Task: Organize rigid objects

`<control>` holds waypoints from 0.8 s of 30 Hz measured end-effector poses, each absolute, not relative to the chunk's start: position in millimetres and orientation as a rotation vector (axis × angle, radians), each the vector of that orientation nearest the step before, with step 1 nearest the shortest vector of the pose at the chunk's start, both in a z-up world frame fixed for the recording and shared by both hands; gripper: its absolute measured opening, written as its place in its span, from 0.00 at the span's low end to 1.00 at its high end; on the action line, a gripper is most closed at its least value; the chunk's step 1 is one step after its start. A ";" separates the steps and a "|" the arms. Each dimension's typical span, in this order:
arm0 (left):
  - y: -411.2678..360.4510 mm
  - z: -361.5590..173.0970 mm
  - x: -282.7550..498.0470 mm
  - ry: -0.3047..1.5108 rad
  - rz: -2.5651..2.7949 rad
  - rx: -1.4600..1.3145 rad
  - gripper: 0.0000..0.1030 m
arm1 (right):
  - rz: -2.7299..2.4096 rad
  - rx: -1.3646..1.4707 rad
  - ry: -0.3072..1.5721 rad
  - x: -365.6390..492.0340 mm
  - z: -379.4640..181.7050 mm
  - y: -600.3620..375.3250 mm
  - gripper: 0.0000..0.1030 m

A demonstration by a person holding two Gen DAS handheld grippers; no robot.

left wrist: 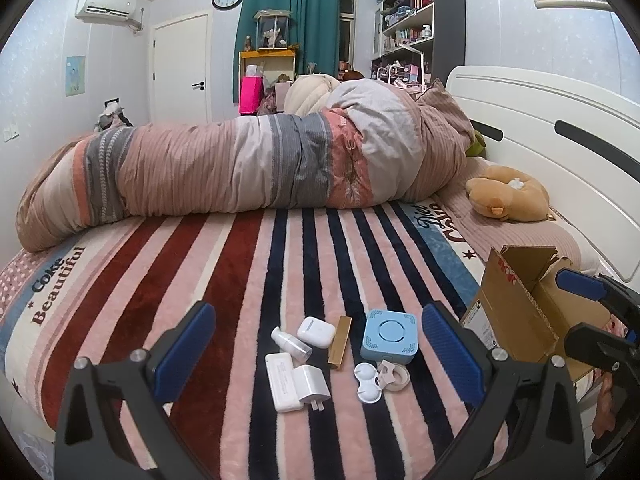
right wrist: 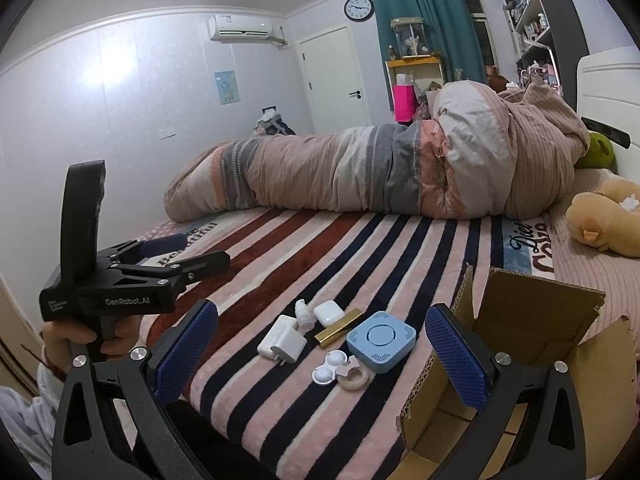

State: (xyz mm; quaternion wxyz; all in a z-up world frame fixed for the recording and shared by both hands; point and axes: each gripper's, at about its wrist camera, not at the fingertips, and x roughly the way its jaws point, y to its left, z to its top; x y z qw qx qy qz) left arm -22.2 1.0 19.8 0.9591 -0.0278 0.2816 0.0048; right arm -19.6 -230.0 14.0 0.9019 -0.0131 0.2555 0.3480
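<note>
Striped blanket (left wrist: 240, 280), light-blue device (left wrist: 389, 334)

"Coke Beautiful" on striped blanket (left wrist: 248, 280); "GenRobot.AI" on left tool (right wrist: 184, 256)

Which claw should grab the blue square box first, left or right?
Probably right. The right claw is open with the blue box just inside its right finger, and the cardboard box sits directly beside it. The left claw is also open but centred on the white charger.
</note>
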 end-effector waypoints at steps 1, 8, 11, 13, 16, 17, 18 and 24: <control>1.4 20.2 -22.3 0.571 0.010 -0.056 1.00 | 0.718 -0.031 0.526 -19.8 14.3 -229.7 1.00; 0.2 22.5 -22.9 0.565 0.011 -0.048 1.00 | 0.711 -0.034 0.523 -20.9 14.5 -228.8 1.00; -0.4 22.8 -23.0 0.565 0.010 -0.048 1.00 | 0.703 -0.034 0.517 -22.8 14.7 -229.7 1.00; -1.0 23.0 -23.1 0.565 0.010 -0.047 1.00 | 0.700 -0.033 0.515 -23.3 15.2 -230.3 1.00; -0.9 23.0 -23.3 0.564 0.010 -0.044 1.00 | 0.696 -0.034 0.515 -23.1 15.3 -230.5 1.00; -0.8 23.1 -23.3 0.565 0.010 -0.044 1.00 | 0.696 -0.036 0.518 -22.8 15.4 -230.5 1.00; -0.9 22.8 -23.6 0.565 0.010 -0.045 1.00 | 0.695 -0.036 0.521 -22.5 15.6 -230.3 1.00; -3.1 22.2 -24.7 0.562 0.005 -0.046 1.00 | 0.704 -0.010 0.527 -20.4 16.1 -233.4 1.00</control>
